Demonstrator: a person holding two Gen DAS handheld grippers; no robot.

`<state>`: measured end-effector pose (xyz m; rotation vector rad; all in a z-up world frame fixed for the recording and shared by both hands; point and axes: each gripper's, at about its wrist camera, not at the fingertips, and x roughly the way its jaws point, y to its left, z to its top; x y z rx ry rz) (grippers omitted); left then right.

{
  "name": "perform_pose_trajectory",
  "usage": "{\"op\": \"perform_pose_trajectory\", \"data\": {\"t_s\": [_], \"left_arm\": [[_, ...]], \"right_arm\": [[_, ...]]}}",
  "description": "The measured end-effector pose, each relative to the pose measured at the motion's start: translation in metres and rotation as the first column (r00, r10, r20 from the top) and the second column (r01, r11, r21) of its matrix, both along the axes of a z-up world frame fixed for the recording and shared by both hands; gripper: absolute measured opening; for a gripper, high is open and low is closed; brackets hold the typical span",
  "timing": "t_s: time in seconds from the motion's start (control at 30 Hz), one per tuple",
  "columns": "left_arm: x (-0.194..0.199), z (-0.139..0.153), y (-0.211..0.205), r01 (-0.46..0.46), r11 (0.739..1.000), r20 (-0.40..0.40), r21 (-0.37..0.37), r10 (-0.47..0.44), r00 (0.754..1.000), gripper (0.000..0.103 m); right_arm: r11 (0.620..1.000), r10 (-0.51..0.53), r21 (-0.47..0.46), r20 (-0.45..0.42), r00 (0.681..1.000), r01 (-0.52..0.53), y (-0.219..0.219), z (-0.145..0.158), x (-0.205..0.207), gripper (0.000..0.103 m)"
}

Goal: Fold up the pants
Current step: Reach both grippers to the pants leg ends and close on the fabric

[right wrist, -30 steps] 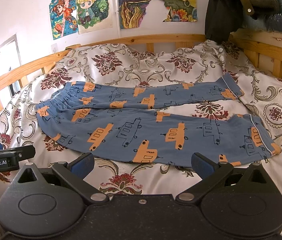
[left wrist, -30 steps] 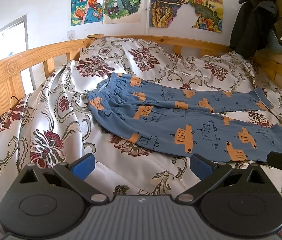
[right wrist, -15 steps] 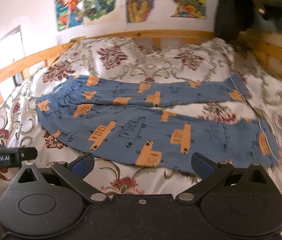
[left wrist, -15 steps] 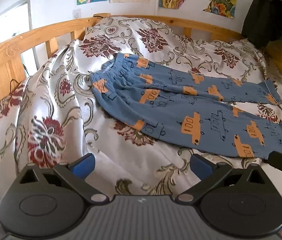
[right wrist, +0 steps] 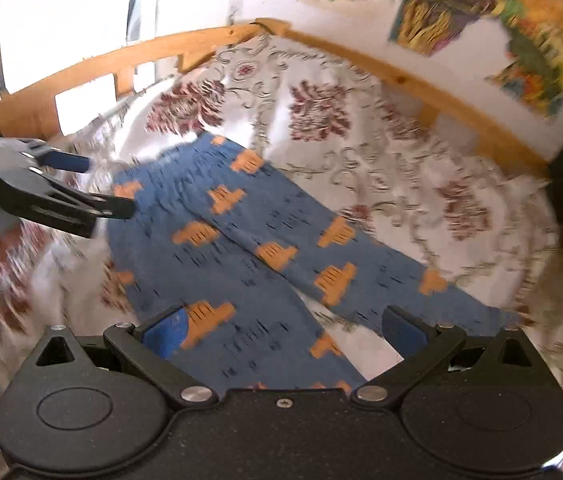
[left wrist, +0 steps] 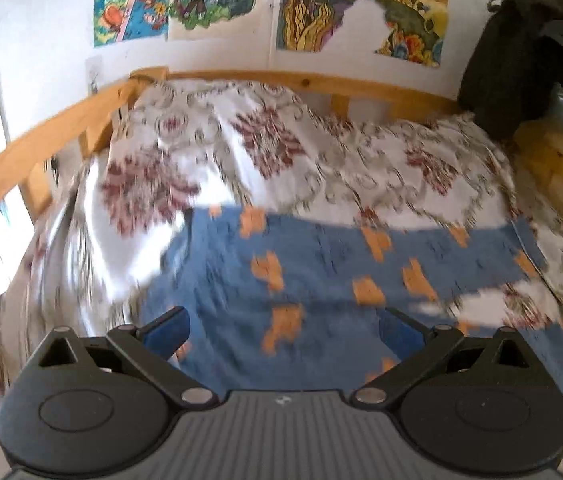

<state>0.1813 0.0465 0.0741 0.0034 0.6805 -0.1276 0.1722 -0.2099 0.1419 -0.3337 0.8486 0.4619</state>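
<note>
Pants (left wrist: 321, 280) flat on bed (left wrist: 273, 140), legs spread apart. Left tongs (left wrist: 281, 330) apart, empty, over waist end. Right tongs (right wrist: 285, 330) apart, empty, over near leg. Both views motion-blurred.

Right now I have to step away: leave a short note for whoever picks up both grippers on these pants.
Left gripper: open, empty, over the pants near the waistband end.
Right gripper: open, empty, over the near leg.
Pants: spread flat on the floral bedspread, legs apart, waistband toward the left rail.
Done: nothing folded or gripped yet.
Left: grasp the cloth, fold one leg onto the other, then fold lengthwise.
</note>
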Motion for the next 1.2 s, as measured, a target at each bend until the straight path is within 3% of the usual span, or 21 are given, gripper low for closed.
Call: {"op": "perform_pose_trajectory", "data": {"t_s": [0.1, 0.17, 0.23, 0.33, 0.4, 0.6, 0.7, 0.9, 1.07, 1.1, 1.2], "left_arm": [[0.046, 0.009, 0.003, 0.021, 0.997, 0.031, 0.078, -0.024, 0.999, 0.103], [0.079, 0.011, 0.001, 0.051, 0.987, 0.040, 0.150, -0.058, 0.998, 0.103], [0.113, 0.007, -0.003, 0.070, 0.978, 0.031, 0.197, -0.078, 0.997, 0.103], [0.169, -0.005, -0.014, 0.117, 0.968, -0.032, 0.223, -0.113, 0.993, 0.103], [0.199, -0.017, -0.022, 0.166, 0.957, -0.067, 0.236, -0.155, 0.986, 0.103], [0.270, -0.068, -0.052, 0.385, 0.845, -0.210, 0.371, -0.328, 0.921, 0.103], [0.293, -0.093, -0.055, 0.427, 0.819, -0.289, 0.384, -0.332, 0.898, 0.103], [0.319, -0.120, -0.048, 0.488, 0.801, -0.416, 0.347, -0.335, 0.845, 0.086], [0.334, -0.122, -0.043, 0.523, 0.785, -0.466, 0.331, -0.346, 0.814, 0.054], [0.335, -0.121, -0.043, 0.531, 0.782, -0.474, 0.326, -0.351, 0.808, 0.051], [0.334, -0.119, -0.041, 0.578, 0.755, -0.517, 0.308, -0.377, 0.768, 0.037]], "right_arm": [[0.993, 0.023, 0.117, -0.087, 0.996, -0.013, -0.003, 0.002, 0.061, 0.103], [0.989, 0.033, 0.145, -0.040, 0.999, -0.027, -0.006, -0.010, 0.103, 0.103], [0.990, 0.017, 0.143, 0.036, 0.999, -0.022, -0.012, -0.030, 0.134, 0.102], [0.998, -0.006, 0.067, 0.018, 1.000, 0.005, -0.029, -0.064, 0.178, 0.102], [0.998, 0.011, 0.065, 0.053, 0.999, -0.014, -0.044, -0.082, 0.202, 0.102], [0.993, 0.116, 0.013, -0.027, 0.993, -0.116, -0.063, -0.145, 0.269, 0.102], [0.991, 0.128, 0.045, -0.052, 0.990, -0.126, -0.066, -0.171, 0.295, 0.102], [0.985, 0.143, 0.114, -0.127, 0.982, -0.129, -0.088, -0.203, 0.325, 0.092], [0.979, 0.172, 0.142, -0.182, 0.968, -0.147, -0.106, -0.215, 0.331, 0.083], [0.978, 0.179, 0.145, -0.192, 0.965, -0.153, -0.108, -0.217, 0.330, 0.080], [0.971, 0.207, 0.163, -0.194, 0.959, -0.177, -0.110, -0.220, 0.327, 0.071]]}}
